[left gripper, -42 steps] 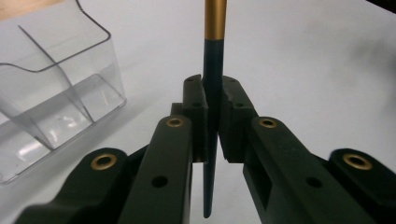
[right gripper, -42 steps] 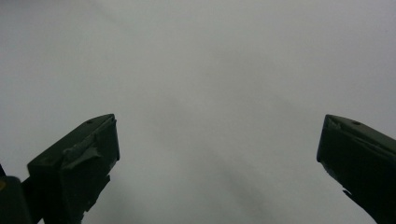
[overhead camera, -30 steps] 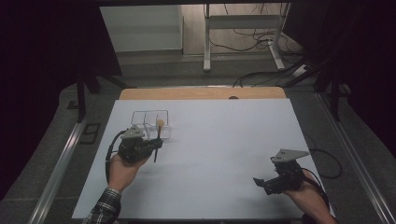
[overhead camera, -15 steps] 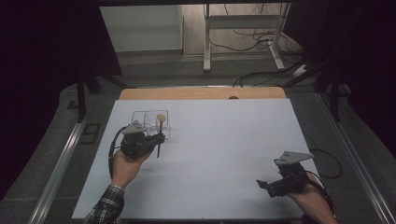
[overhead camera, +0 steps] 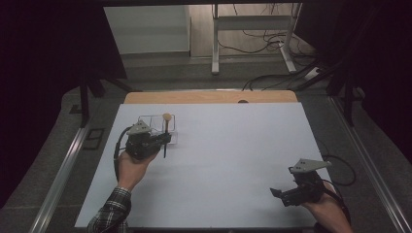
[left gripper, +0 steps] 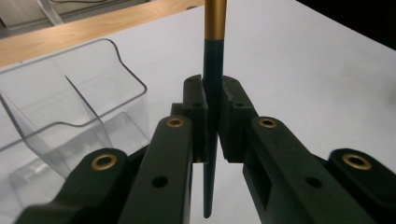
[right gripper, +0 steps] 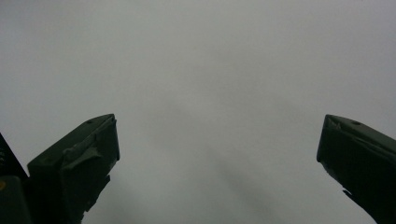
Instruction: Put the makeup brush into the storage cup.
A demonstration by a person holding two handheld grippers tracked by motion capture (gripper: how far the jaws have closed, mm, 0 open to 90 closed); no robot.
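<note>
The left gripper (overhead camera: pixel 164 140) has its jaws closed tight on a slim brush with a dark blue tapered handle, gold ferrule and a round tan head (left gripper: pixel 212 88), gripping it partway along the handle so that it stands nearly upright in the left gripper view. In the high view the brush (overhead camera: pixel 166 130) is held over the white tabletop (overhead camera: pixel 233 145), with its tan head up against the far side and its dark tip pointing toward the person. Just beside it, on the gripper's left, stands a clear plastic organiser box with inner dividers (left gripper: pixel 70 112); its curved near wall rises close to the jaws, and whether brush and box touch cannot be told. In the high view the box (overhead camera: pixel 150 124) sits partly behind the left gripper and hand. A strip of bare wooden board (overhead camera: pixel 209 97) runs along the table's far edge. The right gripper (overhead camera: pixel 282 194) rests well apart at the near right corner, its jaws spread wide and holding nothing, over bare white surface.
</note>
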